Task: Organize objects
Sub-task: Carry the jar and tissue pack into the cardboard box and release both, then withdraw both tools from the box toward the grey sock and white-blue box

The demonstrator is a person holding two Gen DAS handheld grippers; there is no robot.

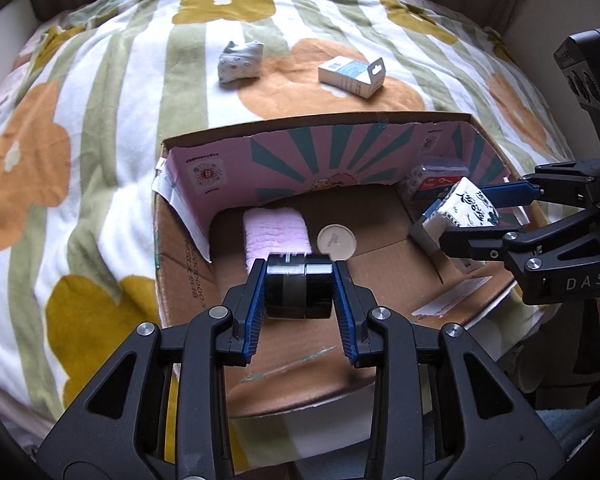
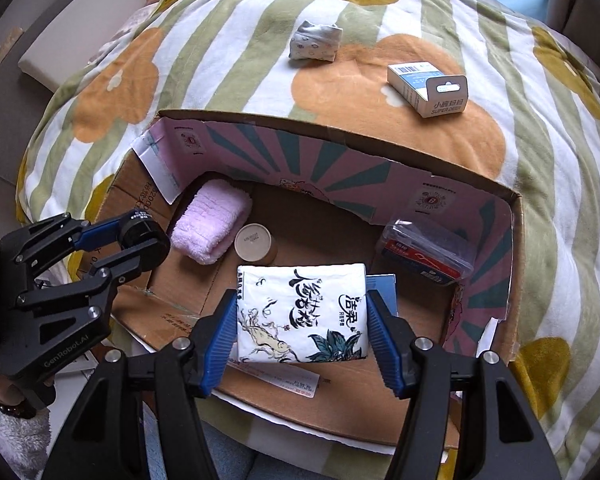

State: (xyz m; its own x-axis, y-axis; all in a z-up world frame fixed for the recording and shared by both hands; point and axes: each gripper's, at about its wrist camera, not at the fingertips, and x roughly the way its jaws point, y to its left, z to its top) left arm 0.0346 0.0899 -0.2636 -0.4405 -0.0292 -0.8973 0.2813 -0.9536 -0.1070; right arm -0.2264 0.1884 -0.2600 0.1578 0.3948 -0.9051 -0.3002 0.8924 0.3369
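An open cardboard box (image 1: 380, 120) (image 2: 300, 120) lies on a flowered blanket. My left gripper (image 1: 300, 276) is shut on a black tape roll (image 1: 298, 290) and holds it over the box's near left part; it shows in the right wrist view (image 2: 144, 236). My right gripper (image 2: 302, 312) is shut on a white tissue pack (image 2: 302, 312) over the box's near right part; the pack also shows in the left wrist view (image 1: 466, 208). In the box lie a pink towel (image 1: 276, 228) (image 2: 210, 220), a round lidded cup (image 1: 336, 240) (image 2: 254, 242) and a clear plastic case (image 2: 428, 248).
Beyond the box on the blanket (image 1: 80, 140) lie a grey folded sock bundle (image 1: 240, 62) (image 2: 316, 42) and a small white and blue carton (image 1: 352, 74) (image 2: 428, 84). A paper label (image 2: 276, 380) lies on the box's near flap.
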